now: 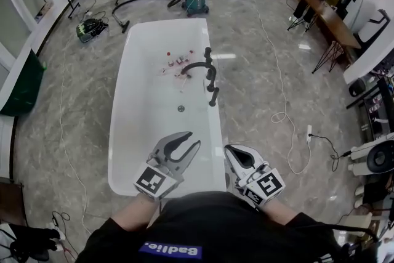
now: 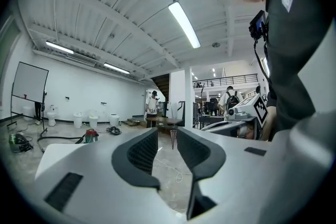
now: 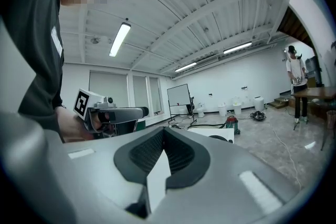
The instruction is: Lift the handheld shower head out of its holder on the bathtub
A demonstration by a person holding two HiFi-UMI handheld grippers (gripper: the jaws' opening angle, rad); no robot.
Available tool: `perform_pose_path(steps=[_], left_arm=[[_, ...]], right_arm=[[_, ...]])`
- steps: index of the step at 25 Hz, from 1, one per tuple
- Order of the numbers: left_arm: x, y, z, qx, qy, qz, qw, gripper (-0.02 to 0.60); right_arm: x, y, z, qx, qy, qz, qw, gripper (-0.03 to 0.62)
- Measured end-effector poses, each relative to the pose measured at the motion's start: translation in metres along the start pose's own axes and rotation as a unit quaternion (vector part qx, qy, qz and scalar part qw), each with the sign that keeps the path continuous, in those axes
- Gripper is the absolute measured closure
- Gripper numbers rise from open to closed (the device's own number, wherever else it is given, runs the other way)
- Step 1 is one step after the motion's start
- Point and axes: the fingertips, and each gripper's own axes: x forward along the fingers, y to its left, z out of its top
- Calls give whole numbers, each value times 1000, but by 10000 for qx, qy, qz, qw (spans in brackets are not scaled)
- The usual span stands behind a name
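- The slim black handheld shower head (image 1: 212, 78) stands in the black tap fitting (image 1: 196, 66) on the right rim of the white oval bathtub (image 1: 120, 83), well ahead of both grippers.
- It is probably rigid, fairly light and smooth enough to slip, and a hose may drag. The middle of its handle looks the best hold.
- The left gripper (image 1: 192, 140) has its jaws apart with nothing between them. The right gripper (image 1: 230, 151) has its jaws together, empty.
- No brand is legible on the fitting or tub. The person's blue chest patch (image 1: 170, 250) bears white lettering.

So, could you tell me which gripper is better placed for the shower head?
Probably the left gripper: its jaws stand apart, aimed along the bathtub toward the black shower fitting; the right gripper is shut.
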Motion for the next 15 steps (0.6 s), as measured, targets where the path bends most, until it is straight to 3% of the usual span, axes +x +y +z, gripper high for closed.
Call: perform_pose_path(steps=[7,15], left_arm=[[65,10,-9,-83,97,52,9999,463],[134,48,-39,173,365,164,9990,425]], right_arm=[[-9,-51,1,58,-39,11,10000,592],[-18,-107,-12,281,-19,-270,9992,592]])
